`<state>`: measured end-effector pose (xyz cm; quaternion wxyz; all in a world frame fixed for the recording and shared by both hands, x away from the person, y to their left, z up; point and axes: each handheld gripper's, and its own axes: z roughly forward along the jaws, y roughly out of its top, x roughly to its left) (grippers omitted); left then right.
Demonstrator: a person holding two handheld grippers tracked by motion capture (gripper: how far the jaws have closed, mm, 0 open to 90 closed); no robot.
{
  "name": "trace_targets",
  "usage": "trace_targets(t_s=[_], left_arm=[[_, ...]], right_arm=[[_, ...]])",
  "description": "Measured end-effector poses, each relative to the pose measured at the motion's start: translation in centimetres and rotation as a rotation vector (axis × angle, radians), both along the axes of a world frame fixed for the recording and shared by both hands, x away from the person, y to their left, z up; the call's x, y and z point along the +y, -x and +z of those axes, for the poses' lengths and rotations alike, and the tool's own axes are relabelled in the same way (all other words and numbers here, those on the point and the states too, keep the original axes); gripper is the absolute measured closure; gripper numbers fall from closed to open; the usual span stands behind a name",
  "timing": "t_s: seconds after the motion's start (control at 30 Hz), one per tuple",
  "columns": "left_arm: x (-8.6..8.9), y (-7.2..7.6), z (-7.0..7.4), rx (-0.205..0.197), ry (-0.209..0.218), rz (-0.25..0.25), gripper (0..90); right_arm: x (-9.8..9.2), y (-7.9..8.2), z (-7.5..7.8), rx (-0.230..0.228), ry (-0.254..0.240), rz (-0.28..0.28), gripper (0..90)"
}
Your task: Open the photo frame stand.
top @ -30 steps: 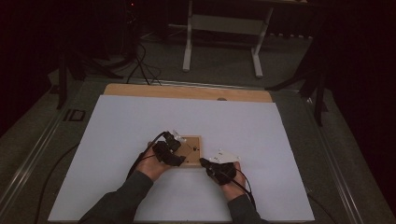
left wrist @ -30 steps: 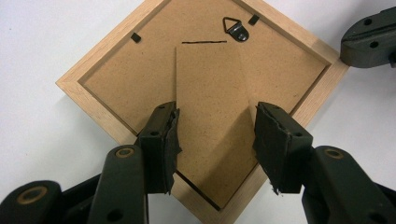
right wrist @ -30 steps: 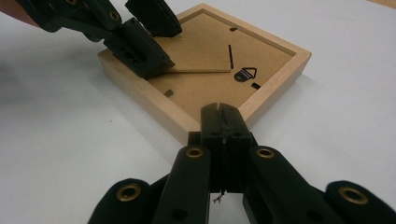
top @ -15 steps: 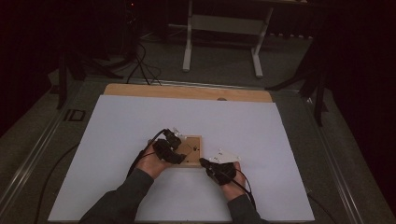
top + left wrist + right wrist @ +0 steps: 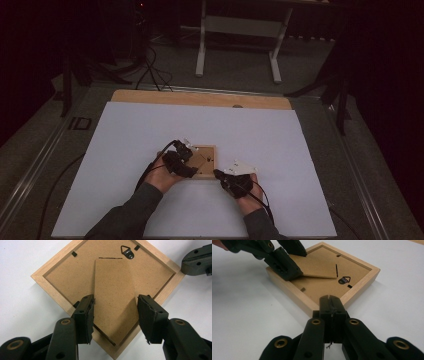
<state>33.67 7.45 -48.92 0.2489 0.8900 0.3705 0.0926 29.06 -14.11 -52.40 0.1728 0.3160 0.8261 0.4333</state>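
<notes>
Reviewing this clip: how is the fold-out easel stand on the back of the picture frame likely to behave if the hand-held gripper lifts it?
The easel stand looks like thin fibreboard, so probably stiff and light, yet apt to crease or snap if forced. It seems hinged near the hanging hook, so it should swing rather than come free. The wooden picture frame lies flat and may lift or slide with it.

The person wore dark grey long sleeves (image 5: 131,216) that reached the wrists. Each hand carried a black gripper. The left gripper (image 5: 115,310) had matt black linked arms with brass-coloured pivot rivets (image 5: 65,321), and its pads (image 5: 86,315) were ragged at the edges. The right gripper (image 5: 331,305) was built alike, with a pale grey three-cornered plate (image 5: 241,167) on top. Thin black cables (image 5: 262,197) trailed from both.
</notes>
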Motion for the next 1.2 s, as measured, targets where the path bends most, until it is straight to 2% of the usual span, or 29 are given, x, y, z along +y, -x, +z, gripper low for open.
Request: trace_targets(t_s=[0.1, 0.2, 0.23, 0.37, 0.47, 0.57, 0.67, 0.8, 0.9, 1.2], left_arm=[[-0.1, 0.0, 0.2, 0.002, -0.009, 0.001, 49.7], [-0.1, 0.0, 0.8, -0.002, 0.007, 0.009, 49.8], [0.0, -0.1, 1.3, -0.006, 0.032, 0.018, 49.7], [0.0, -0.3, 1.9, -0.010, 0.066, 0.032, 49.3], [0.1, -0.5, 2.1, 0.004, 0.083, 0.041, 49.2], [0.4, -0.8, 2.1, 0.029, 0.119, 0.051, 49.0], [0.8, -0.9, 2.2, 0.037, 0.154, 0.075, 46.7], [0.9, -0.9, 2.1, 0.039, 0.157, 0.089, 45.1], [1.1, -0.9, 2.0, 0.052, 0.170, 0.097, 43.3], [2.0, -1.0, 0.9, 0.146, 0.216, 0.145, 39.8]], right_arm=[[0.0, 0.0, 0.0, 0.000, 0.000, 0.001, 89.4], [0.0, 0.0, 0.0, 0.000, 0.000, 0.001, 89.5], [0.0, 0.0, 0.0, 0.000, 0.000, 0.002, 89.5], [0.0, 0.0, 0.0, -0.001, 0.000, 0.002, 89.5], [0.0, 0.0, 0.0, -0.001, 0.000, 0.001, 89.5], [0.0, 0.0, 0.0, -0.001, 0.000, 0.001, 89.5], [0.0, 0.0, 0.0, -0.001, 0.001, 0.004, 89.4], [0.0, 0.0, 0.0, -0.002, 0.001, 0.003, 89.5], [0.0, 0.0, 0.0, -0.003, 0.002, 0.003, 89.5], [0.0, 0.0, 0.0, -0.005, 0.003, 0.005, 89.4]])
